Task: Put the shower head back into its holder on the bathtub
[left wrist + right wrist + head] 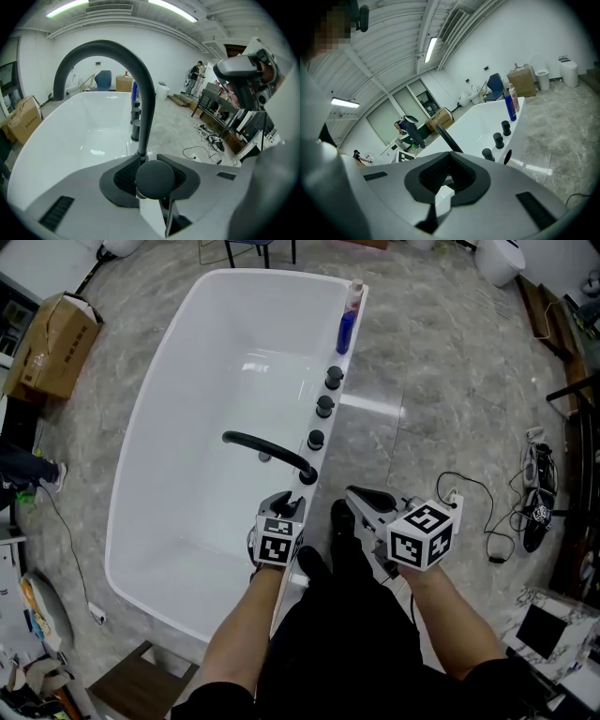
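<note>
Left gripper point(148, 159) clamped on dark round shower head point(155, 179), lower centre, at bathtub point(141, 437) rim beside spout point(119, 56). Right gripper point(449, 158) closed, empty. Keep head upright, lower straight, release once seated in holder.

In the head view the left gripper point(287, 499) covers part of the near right rim of the bathtub point(141, 432). In the left gripper view only the round dark end of the shower head point(154, 179) shows between the jaws, its body and holder hidden beneath. The person's dark-clad legs point(347, 634) hide the bathtub's nearest corner, and print on the two bottles point(349, 315) at its far corner is too small to read.
</note>
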A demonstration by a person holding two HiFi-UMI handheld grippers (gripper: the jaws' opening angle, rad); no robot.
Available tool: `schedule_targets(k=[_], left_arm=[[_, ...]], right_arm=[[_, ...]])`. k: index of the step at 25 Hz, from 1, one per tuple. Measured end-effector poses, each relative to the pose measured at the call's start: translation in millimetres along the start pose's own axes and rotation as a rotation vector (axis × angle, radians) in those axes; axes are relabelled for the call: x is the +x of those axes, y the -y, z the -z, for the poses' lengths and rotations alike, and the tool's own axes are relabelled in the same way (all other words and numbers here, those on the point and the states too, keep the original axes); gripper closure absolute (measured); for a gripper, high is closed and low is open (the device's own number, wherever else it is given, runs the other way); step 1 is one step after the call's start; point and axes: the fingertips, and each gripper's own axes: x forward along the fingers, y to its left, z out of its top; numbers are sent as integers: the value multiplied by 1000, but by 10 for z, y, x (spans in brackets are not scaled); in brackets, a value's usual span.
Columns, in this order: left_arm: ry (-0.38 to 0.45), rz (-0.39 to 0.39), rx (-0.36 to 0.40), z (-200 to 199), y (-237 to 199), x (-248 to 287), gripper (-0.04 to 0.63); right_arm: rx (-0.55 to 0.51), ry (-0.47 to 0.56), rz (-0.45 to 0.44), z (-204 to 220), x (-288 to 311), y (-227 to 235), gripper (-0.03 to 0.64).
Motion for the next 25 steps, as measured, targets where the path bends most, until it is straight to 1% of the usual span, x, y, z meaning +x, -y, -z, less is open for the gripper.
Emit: schedule_targets(k=[2,7,12,15,18,21,25], left_arm=[[-2,-13,13,6,-20,-13,474],[5,-17,7,4,-39,-12,474],[9,29,-23,-12,25,36,468],[7,55,-28,-13,75,33,459],[-9,81,-12,20,122,11,453],[-45,82,9,125,135,1,453],[-29,75,-13,70,121,-17,438]], right_arm=[[3,0,2,10,-11,14,603],[3,-3,4,7,1,30,603],[0,-1,1,-13,36,5,603],[-1,5,-1,-41,47,-41,603],[-16,22,-2,-119,45,-92,603],[-22,24,-3,-153,40,-125,603],[-24,29,-6,-201,12,-160,603]])
